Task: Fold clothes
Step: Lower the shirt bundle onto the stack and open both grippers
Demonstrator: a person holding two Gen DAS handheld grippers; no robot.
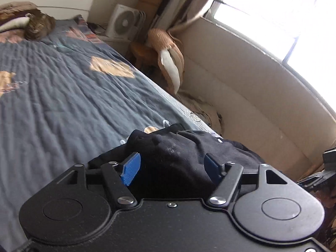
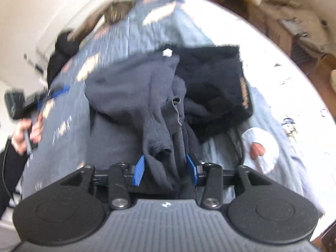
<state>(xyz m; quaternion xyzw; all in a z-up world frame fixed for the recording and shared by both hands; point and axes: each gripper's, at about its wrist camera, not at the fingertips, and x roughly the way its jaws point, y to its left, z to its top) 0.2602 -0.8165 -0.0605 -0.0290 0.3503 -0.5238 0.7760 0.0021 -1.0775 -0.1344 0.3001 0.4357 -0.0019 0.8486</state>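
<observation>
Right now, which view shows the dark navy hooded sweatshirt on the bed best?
The right wrist view: the dark navy hooded sweatshirt lies spread below it, hood and drawstring visible. The left wrist view catches only a dark, bunched edge, too shadowed for detail.

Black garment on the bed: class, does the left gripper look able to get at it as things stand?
Probably yes. The left gripper has its jaws apart, with the black garment bunched right between them on the bed; nothing blocks it.

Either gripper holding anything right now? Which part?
Left gripper: open, nothing gripped. Right gripper: bunched fold of grey sweatshirt between its pads; grip unclear.
</observation>
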